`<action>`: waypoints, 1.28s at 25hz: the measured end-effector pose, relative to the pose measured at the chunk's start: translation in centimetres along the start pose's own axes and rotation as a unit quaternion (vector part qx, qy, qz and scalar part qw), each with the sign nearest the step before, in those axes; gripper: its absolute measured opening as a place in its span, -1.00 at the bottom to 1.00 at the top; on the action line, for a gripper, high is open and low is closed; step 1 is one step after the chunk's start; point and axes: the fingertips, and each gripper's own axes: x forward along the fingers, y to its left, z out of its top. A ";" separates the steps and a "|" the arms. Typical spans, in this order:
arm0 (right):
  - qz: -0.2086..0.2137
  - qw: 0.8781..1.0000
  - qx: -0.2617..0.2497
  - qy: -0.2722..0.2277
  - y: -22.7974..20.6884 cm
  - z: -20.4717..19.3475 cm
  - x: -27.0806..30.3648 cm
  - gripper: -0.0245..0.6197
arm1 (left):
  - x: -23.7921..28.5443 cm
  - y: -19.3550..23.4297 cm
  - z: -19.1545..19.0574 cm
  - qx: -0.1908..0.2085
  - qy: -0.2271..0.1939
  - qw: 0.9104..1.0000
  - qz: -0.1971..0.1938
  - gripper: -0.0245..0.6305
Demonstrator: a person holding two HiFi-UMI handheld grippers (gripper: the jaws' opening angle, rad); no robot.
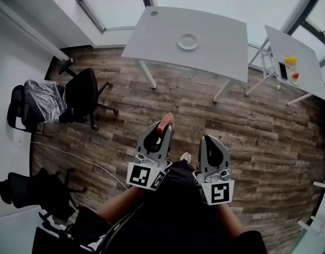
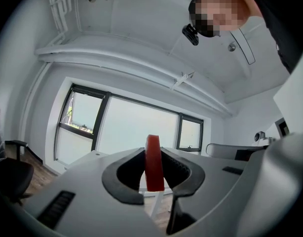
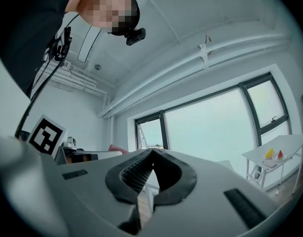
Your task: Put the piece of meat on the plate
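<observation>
Left claw [image 2: 154,158] pinches the piece of meat [image 2: 154,169] upright between its tips; right claw [image 3: 151,154] is pressed together; plate [image 1: 188,41] lies well apart

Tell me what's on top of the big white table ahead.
A white plate sits alone near the middle of the table, and it looks empty. Nothing hides the tabletop in the head view. The piece of meat is not there; the left gripper holds it.
</observation>
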 end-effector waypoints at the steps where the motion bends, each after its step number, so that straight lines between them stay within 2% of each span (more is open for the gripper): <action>1: 0.002 1.000 0.001 -0.002 -0.2 0.2 -0.2 -0.91 | 0.1 0.0 -0.1 0.000 0.002 1.000 0.001 -0.65; 6: -0.001 1.000 -0.012 -0.003 -1.7 0.0 -0.1 -0.91 | 1.4 0.2 -0.2 0.006 0.000 1.000 0.003 -0.65; 12: -0.028 0.999 -0.012 0.036 -3.6 -1.9 1.2 -0.91 | 3.8 0.8 0.1 0.007 -0.001 1.000 -0.006 -0.65; 17: -0.036 0.999 -0.007 0.025 -5.6 -2.0 3.9 -0.91 | 7.6 1.9 0.1 0.000 -0.004 1.000 -0.018 -0.65; 23: -0.054 0.998 0.001 0.032 -8.8 -3.0 10.4 -0.91 | 13.7 5.0 0.3 -0.013 -0.011 0.999 -0.039 -0.65; 29: -0.056 0.998 0.000 0.036 -11.0 -2.7 19.3 -0.91 | 20.5 9.3 1.0 -0.027 0.013 0.998 -0.053 -0.65; 32: -0.059 0.998 0.002 0.034 -11.3 -2.5 23.5 -0.91 | 23.3 11.4 2.1 -0.033 0.009 0.997 -0.067 -0.65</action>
